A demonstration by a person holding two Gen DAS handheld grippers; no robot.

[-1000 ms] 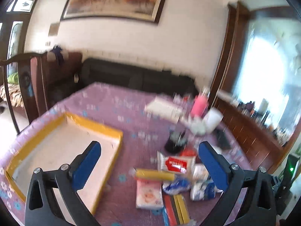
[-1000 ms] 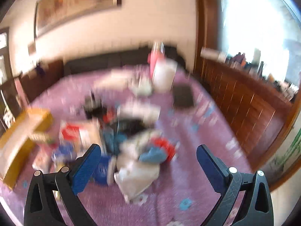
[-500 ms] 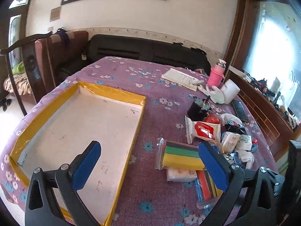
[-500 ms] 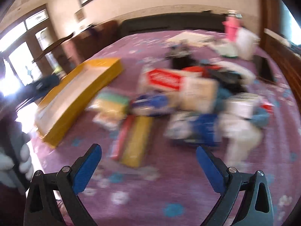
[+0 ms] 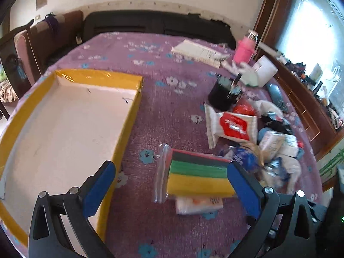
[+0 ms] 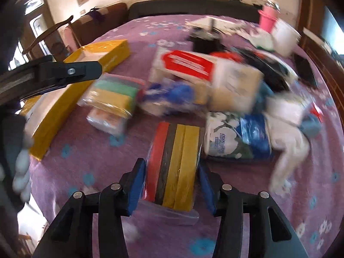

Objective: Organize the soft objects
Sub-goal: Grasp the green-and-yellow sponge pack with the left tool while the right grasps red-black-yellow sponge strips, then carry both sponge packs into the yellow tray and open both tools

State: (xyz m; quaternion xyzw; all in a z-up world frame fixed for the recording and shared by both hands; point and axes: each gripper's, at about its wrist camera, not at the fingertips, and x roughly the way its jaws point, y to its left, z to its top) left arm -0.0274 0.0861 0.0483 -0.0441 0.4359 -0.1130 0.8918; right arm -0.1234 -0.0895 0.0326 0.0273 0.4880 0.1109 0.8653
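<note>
My right gripper [image 6: 172, 172] is closing on a plastic-wrapped sponge pack [image 6: 174, 163] striped red, black and yellow. The pack lies on the purple cloth, and both blue pads touch its long sides. My left gripper [image 5: 169, 167] hangs open above the cloth with nothing between its fingers. It is between the yellow-walled tray [image 5: 129, 116] and a second sponge pack [image 5: 197, 178] banded green and yellow. That second sponge pack [image 6: 114, 94] rests on a small tissue packet [image 5: 197, 204].
A heap of soft packets lies to the right: a red-labelled tissue pack [image 5: 232, 126] and a blue and white pack [image 6: 236, 139]. Farther back stand a black cup [image 5: 221, 99] and a pink bottle [image 5: 245, 51]. A gloved hand [image 6: 19, 172] shows at the left edge.
Both grippers have tipped downward and come lower over the table. The right jaws, wide apart before, have closed in around the striped sponge pack. The left jaws stay wide.
</note>
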